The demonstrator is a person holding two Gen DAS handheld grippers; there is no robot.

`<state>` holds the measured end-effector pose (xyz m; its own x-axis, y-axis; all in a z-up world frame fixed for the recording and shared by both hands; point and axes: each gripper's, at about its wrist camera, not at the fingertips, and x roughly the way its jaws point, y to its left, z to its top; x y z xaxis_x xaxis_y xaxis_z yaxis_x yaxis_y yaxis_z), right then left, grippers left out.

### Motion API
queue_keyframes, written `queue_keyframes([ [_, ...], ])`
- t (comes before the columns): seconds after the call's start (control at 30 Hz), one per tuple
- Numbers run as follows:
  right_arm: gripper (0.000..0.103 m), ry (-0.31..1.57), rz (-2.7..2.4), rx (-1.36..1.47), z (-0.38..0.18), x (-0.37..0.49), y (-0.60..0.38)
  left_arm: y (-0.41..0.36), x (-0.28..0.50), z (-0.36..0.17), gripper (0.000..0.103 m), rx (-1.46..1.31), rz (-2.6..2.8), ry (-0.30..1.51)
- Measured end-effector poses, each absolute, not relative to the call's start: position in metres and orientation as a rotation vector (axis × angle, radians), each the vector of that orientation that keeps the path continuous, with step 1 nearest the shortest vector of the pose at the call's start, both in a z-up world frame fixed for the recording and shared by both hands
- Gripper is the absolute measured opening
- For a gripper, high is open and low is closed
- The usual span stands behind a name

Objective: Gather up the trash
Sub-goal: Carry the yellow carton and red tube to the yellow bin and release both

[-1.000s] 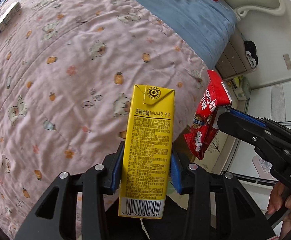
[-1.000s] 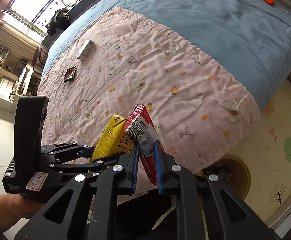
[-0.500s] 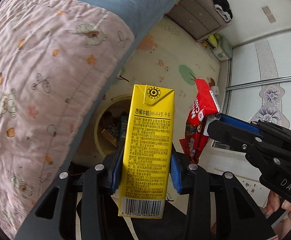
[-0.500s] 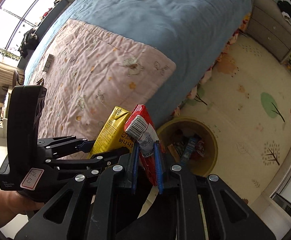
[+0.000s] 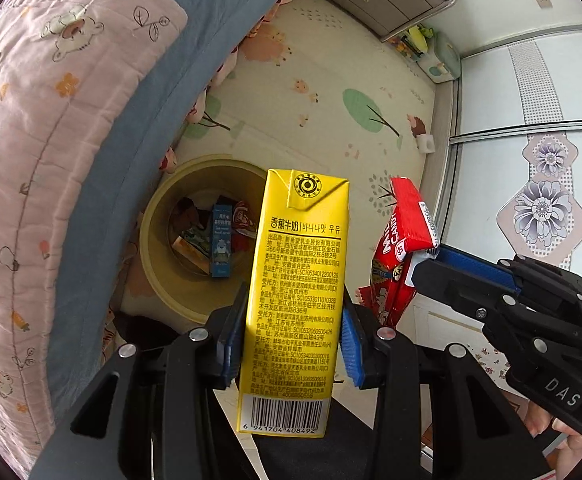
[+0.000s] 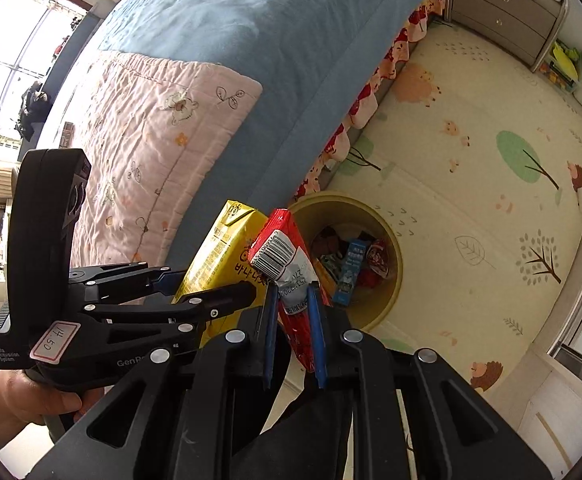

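Milk carton (image 5: 295,300), yellow, clamped by left gripper (image 5: 291,344); right gripper (image 6: 293,336) pinches red candy wrapper (image 6: 291,276); only right view shows barcode; bin (image 5: 151,232) at 10 o'clock.

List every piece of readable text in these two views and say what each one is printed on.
"香蕉牛奶 바나나맛 우유": yellow milk carton.
"6 941704 408492": under the carton's barcode.
"CANDY": red candy wrapper; the rest is cut off.
"DAS": body of the right hand-held gripper.
"14.50": handwritten sticker on the left hand-held gripper.
"Data Acquisition System", "GenR…": same gripper, partly hidden.
Carton's fine print, wrapper's barcode label, boxes in the yellow bin: too small.
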<state>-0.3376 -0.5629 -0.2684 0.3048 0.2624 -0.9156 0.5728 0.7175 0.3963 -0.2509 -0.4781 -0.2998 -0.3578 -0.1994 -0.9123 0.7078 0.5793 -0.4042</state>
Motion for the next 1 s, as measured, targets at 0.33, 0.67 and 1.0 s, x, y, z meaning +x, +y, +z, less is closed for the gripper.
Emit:
queue_keyframes([
  [0.33, 0.038, 1.354, -0.229, 0.809, -0.291, -0.332, -0.565, -0.467, -0.238, -0.326, 0.075, 0.429, -0.888, 1.754],
  [0.67, 0.038, 1.381, -0.239, 0.782, -0.296, -0.325, -0.562, -0.457, -0.23, -0.326, 0.075, 0.411, -0.872, 1.757],
  [1.0, 0.038, 1.37, -0.24, 0.761, -0.283, -0.312, -0.557, -0.45, -0.217, -0.302, 0.076, 0.376, -0.896, 1.7],
])
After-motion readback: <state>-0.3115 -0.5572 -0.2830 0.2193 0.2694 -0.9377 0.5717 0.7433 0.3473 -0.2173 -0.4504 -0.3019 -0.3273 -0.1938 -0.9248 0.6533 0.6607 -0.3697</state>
